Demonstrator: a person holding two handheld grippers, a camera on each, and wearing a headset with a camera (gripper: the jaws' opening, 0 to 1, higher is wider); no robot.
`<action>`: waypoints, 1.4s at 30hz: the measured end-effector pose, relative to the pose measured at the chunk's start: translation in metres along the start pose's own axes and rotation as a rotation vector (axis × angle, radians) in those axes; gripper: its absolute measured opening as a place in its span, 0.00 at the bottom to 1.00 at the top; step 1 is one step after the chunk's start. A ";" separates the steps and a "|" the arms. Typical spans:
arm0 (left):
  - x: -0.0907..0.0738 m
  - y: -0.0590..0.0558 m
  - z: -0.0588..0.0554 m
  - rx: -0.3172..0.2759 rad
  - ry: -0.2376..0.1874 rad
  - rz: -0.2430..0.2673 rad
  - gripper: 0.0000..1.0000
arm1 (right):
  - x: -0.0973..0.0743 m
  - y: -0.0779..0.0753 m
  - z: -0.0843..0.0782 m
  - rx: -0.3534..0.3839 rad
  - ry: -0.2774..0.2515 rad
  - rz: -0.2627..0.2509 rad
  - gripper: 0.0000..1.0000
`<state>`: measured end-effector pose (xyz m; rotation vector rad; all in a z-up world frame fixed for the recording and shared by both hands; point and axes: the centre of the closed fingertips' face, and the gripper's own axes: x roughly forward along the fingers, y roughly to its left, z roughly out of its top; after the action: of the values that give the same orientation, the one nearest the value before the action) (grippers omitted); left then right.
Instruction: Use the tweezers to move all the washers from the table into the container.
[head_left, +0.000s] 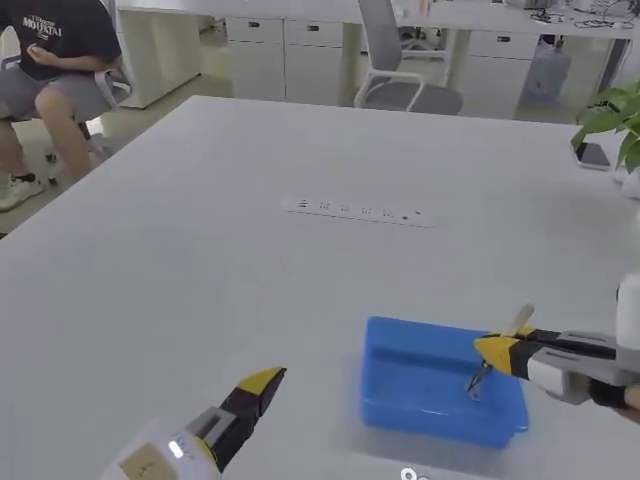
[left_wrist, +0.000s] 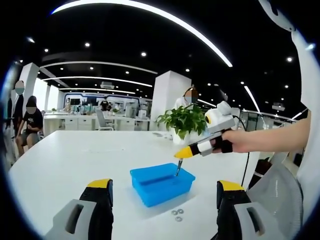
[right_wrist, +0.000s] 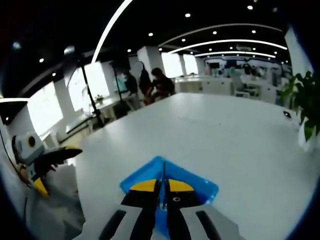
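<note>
Blue container (head_left: 440, 425) has the tips of the tweezers (head_left: 478, 380) inside, my right gripper (head_left: 497, 352) jaws clamped on them, seemingly mid-drop. Left gripper (left_wrist: 165, 185) gapes idle; next I fetch the washers (left_wrist: 176, 214) lying on the desk (head_left: 250, 260) just beside it.

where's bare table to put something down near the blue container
Bare: the wide stretch of white table between the white power strip and the blue plastic container, plus the far left. Crowded: the container's near side, by the small metal washers.

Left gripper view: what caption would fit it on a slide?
Right gripper holds tweezers in the blue container; washers lie on the table.
</note>
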<state>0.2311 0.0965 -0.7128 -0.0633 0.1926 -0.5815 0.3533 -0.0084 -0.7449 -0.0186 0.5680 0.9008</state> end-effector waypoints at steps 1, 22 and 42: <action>0.000 0.000 0.000 0.001 0.000 0.000 0.87 | 0.002 -0.002 0.000 0.003 0.002 -0.002 0.03; 0.002 0.000 -0.002 -0.002 0.010 -0.005 0.87 | 0.039 -0.025 -0.027 0.039 0.083 -0.007 0.03; 0.002 -0.002 -0.004 -0.006 0.016 -0.018 0.86 | 0.042 -0.025 -0.032 -0.030 0.086 -0.002 0.04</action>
<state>0.2311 0.0937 -0.7164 -0.0666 0.2096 -0.5996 0.3776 -0.0009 -0.7972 -0.0857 0.6344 0.9094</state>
